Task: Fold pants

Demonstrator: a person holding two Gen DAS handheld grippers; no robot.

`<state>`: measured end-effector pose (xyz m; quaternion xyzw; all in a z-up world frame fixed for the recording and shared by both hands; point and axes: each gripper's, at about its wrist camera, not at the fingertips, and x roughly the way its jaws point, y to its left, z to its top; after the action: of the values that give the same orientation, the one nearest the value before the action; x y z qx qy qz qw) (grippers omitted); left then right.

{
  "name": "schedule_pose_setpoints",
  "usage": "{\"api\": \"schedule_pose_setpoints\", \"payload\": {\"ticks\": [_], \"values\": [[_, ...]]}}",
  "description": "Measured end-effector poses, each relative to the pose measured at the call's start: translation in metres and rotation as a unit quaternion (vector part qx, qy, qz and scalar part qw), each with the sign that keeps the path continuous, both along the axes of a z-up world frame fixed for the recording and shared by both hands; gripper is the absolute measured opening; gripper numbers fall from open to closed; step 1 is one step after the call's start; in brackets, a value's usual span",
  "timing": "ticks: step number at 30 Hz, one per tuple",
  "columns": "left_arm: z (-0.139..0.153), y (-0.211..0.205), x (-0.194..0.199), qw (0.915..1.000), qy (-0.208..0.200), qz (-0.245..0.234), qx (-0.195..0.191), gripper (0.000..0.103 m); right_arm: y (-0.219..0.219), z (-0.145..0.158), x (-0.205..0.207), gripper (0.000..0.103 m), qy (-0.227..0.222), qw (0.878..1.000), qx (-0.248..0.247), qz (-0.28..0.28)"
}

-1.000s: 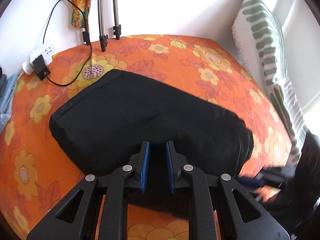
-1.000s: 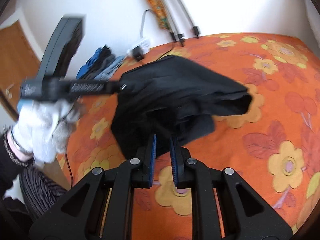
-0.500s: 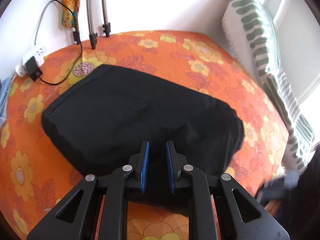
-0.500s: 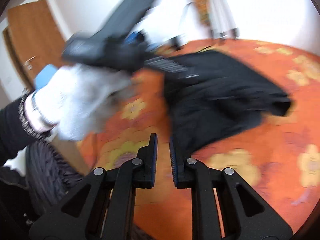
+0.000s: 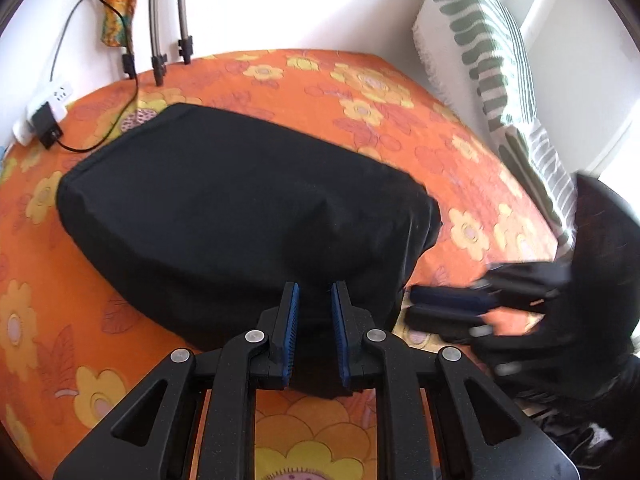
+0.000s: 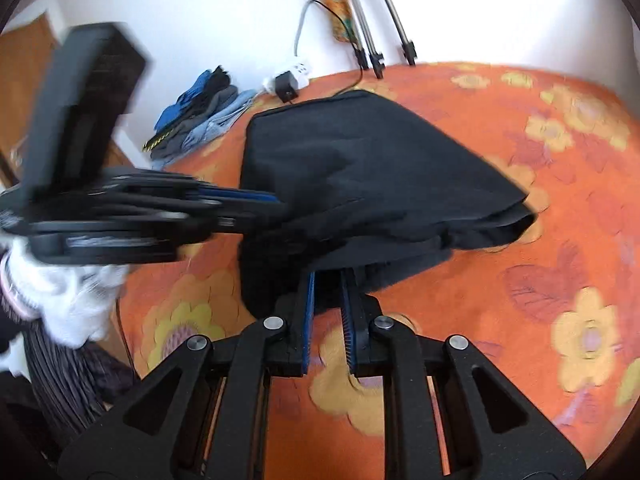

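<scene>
At centre frame, my left gripper (image 5: pixel 314 298) and right gripper (image 6: pixel 328 292) each pinch the folded black cloth pants (image 5: pixel 240 204); next I judge lowering, then releasing.

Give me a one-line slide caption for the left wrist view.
Left claw poised at near edge of folded black pants on an orange floral bedspread.

The pants (image 5: pixel 240 208) are plain black cloth, folded over into a thick, rounded bundle that lies flat on the orange flowered bedspread (image 5: pixel 360 92). Seen from the right wrist, the near end shows stacked layers – the top fold overhanging looser cloth beneath.
</scene>
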<state>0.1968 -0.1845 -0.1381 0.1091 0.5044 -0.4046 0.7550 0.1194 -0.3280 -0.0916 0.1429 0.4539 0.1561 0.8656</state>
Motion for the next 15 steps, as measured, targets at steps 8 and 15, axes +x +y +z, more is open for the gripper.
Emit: {"api": "schedule_pose_setpoints", "payload": {"ticks": [8, 15], "values": [[0.011, 0.002, -0.016, 0.9997, -0.022, -0.001, -0.015, 0.015, -0.043, 0.038, 0.012, 0.015, -0.047, 0.996, 0.018, -0.068], [-0.014, -0.012, -0.038, 0.9990, -0.033, -0.024, 0.017, 0.015, -0.029, -0.019, 0.063, 0.015, 0.034, 0.998, -0.043, -0.041]]}}
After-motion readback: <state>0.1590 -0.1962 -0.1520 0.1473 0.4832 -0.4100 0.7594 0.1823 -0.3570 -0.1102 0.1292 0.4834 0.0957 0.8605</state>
